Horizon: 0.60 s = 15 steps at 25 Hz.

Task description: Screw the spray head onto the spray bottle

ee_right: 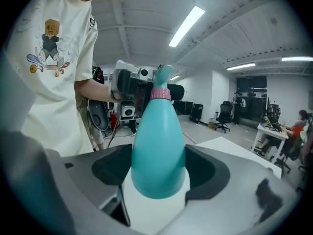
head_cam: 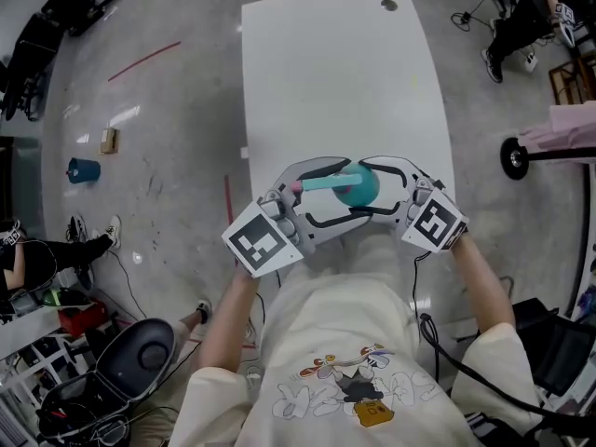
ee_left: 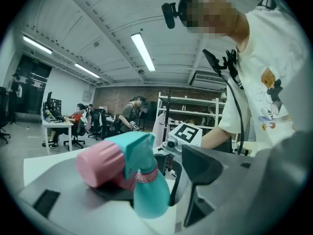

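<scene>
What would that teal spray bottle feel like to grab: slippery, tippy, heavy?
Probably slippery: the spray bottle has a smooth, rounded teal body that tapers upward, so the right tongs might slide on it. Likely light, since it looks like plastic; whether it holds liquid I cannot tell. Laid on its side, it would probably roll.

white table [head_cam: 326, 82], rounded corners, dark round cable hole [head_cam: 388, 6] near far right corner
</scene>
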{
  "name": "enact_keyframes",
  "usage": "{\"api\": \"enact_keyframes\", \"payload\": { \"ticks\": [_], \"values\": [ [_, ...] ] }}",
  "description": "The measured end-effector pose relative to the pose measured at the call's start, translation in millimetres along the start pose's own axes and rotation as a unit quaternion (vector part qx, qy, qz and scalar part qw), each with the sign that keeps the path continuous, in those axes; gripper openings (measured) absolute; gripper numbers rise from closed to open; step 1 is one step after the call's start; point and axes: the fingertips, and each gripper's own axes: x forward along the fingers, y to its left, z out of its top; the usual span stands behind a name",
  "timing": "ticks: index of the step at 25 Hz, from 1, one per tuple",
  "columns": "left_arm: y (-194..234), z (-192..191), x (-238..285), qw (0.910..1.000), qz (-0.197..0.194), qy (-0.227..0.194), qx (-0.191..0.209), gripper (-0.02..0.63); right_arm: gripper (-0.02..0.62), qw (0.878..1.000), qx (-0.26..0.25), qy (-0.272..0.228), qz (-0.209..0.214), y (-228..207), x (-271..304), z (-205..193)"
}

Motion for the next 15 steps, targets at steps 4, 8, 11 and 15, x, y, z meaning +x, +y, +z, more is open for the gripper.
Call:
{"api": "enact_keyframes", "payload": {
  "ticks": [4,8,11,15],
  "values": [
    [1,12,6,0.9998,-0.001,0.003,0.020,0.330,0.348,1.000,0.018,-0.019,-0.009,0,2,5],
    [2,17,11,0.9995,-0.004,0.007,0.030,0.331,0.347,0.996,0.061,-0.070,0.000,2,-3,7],
    [5,16,8,0.9999,-0.004,0.001,0.015,0.334,0.347,0.992,0.079,-0.097,0.004,1,-9,12],
    [20,15,-4,0.9998,0.015,-0.009,-0.009,0.356,0.347,0.992,0.079,-0.102,-0.005,-8,-13,19]
  ]
}}
